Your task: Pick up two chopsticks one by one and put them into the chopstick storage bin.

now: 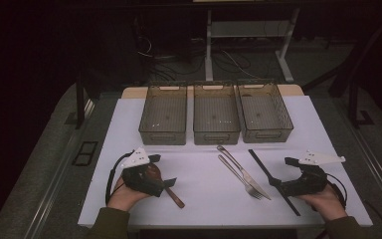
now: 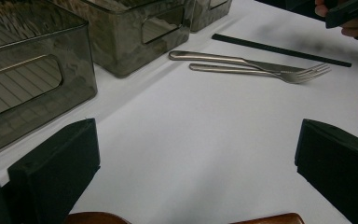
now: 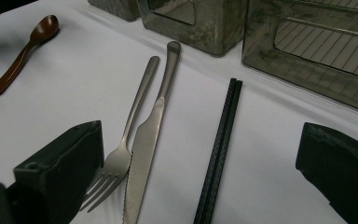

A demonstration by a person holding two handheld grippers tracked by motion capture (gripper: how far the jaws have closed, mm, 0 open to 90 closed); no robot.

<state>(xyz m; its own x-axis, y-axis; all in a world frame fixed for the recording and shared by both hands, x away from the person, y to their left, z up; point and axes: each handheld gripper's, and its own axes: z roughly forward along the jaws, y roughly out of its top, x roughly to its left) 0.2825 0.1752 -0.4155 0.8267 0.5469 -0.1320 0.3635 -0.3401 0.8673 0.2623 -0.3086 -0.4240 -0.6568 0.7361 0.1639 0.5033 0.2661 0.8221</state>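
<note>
A brown wooden spoon lies on the white mat at the front left, partly under my left gripper, which is open and holds nothing. In the left gripper view the spoon peeks in at the bottom edge between the wide-apart jaws of the left gripper. A metal fork and knife lie side by side at mid-mat. A pair of black chopsticks lies to their right. My right gripper is open beside the chopsticks, which run between its jaws without touching them.
Three dark see-through bins stand in a row at the back of the mat, all looking empty. The table's front edge is just below both hands. Bare mat lies between the spoon and the fork.
</note>
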